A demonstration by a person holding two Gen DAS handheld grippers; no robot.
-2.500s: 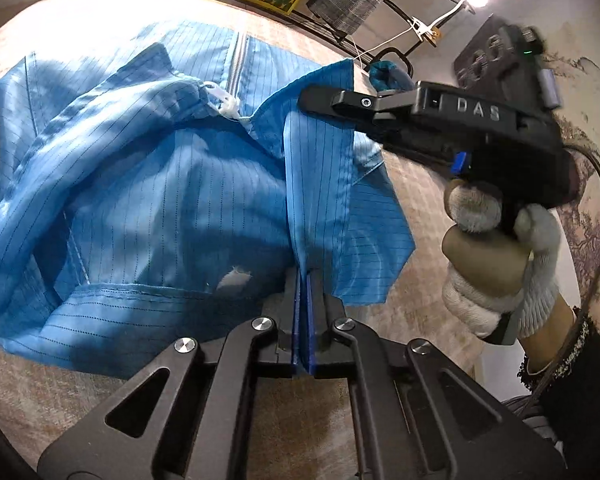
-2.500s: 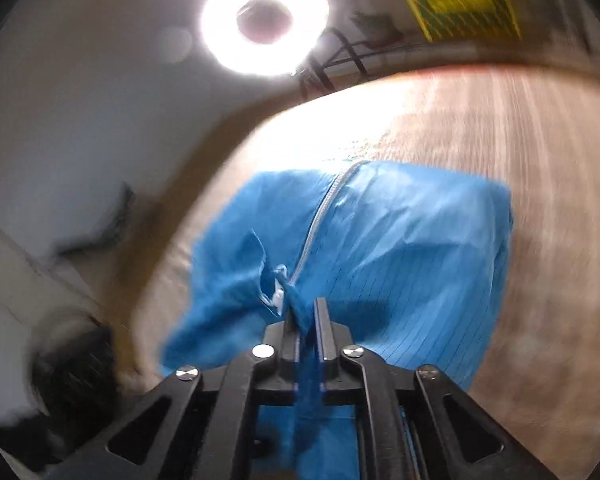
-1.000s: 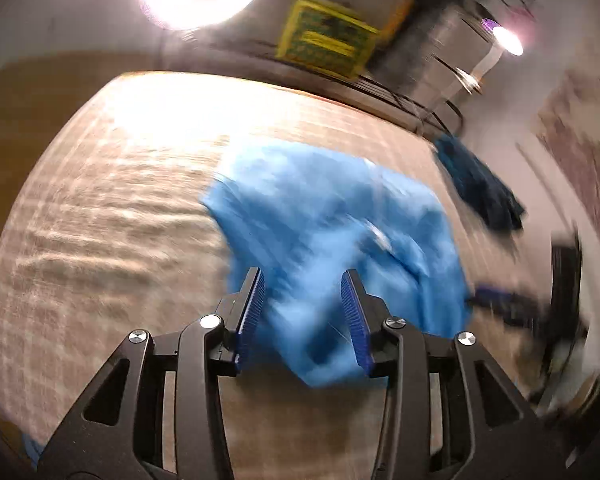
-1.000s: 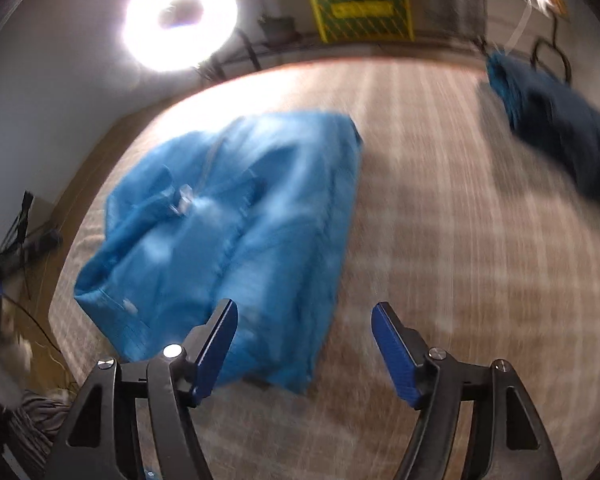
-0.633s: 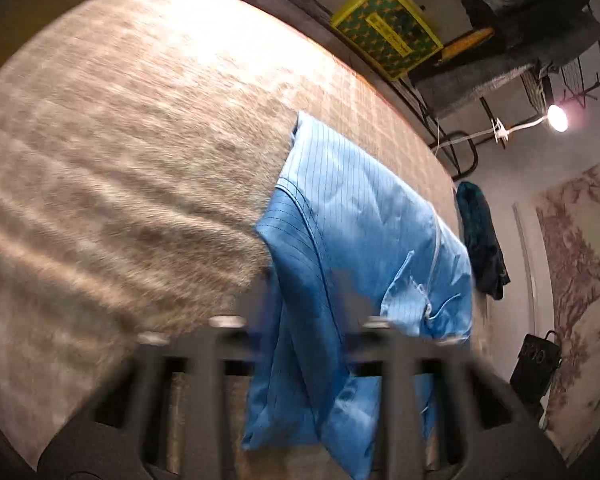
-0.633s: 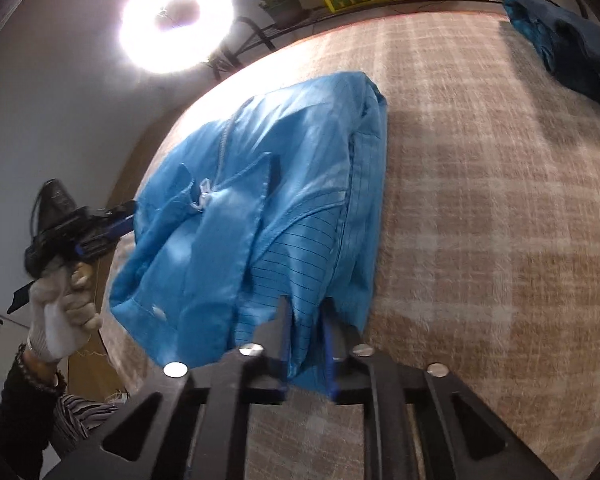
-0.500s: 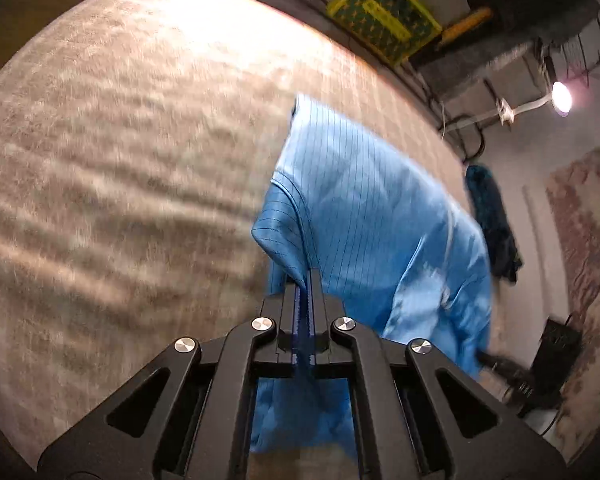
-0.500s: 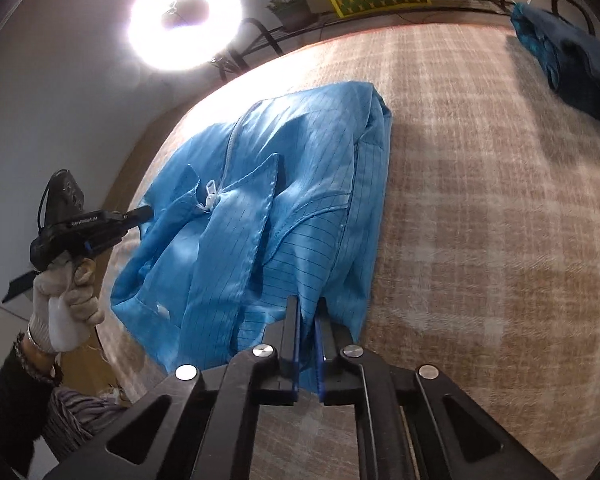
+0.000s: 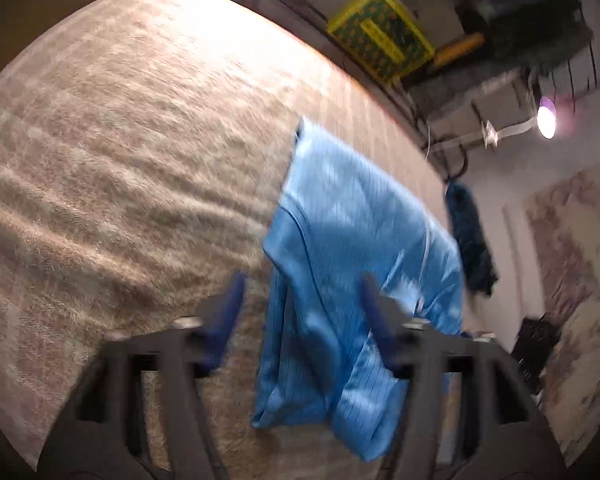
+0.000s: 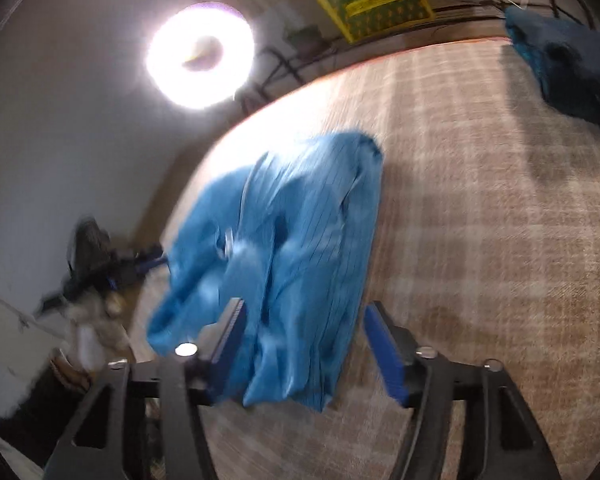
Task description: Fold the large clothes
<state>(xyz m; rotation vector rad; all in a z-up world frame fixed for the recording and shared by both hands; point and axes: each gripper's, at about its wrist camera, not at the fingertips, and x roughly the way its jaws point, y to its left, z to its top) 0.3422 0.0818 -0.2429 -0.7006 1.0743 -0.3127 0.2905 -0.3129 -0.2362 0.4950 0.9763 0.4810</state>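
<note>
A wide surface covered in beige checked woven cloth (image 10: 480,220) fills most of both views. A bright white ring light (image 10: 200,56) is seen at the far left against a plain pale wall (image 10: 60,128). A yellow-framed green patterned crate (image 9: 380,40) is set at the far edge. A small round lamp (image 9: 547,116) glows at the far right, above a faded landscape wall hanging (image 9: 572,248).

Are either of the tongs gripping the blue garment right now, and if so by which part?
Neither. Both tongs, left and right, are opening, pads clear of the cloth; the blue garment lies loose on the checked surface.
</note>
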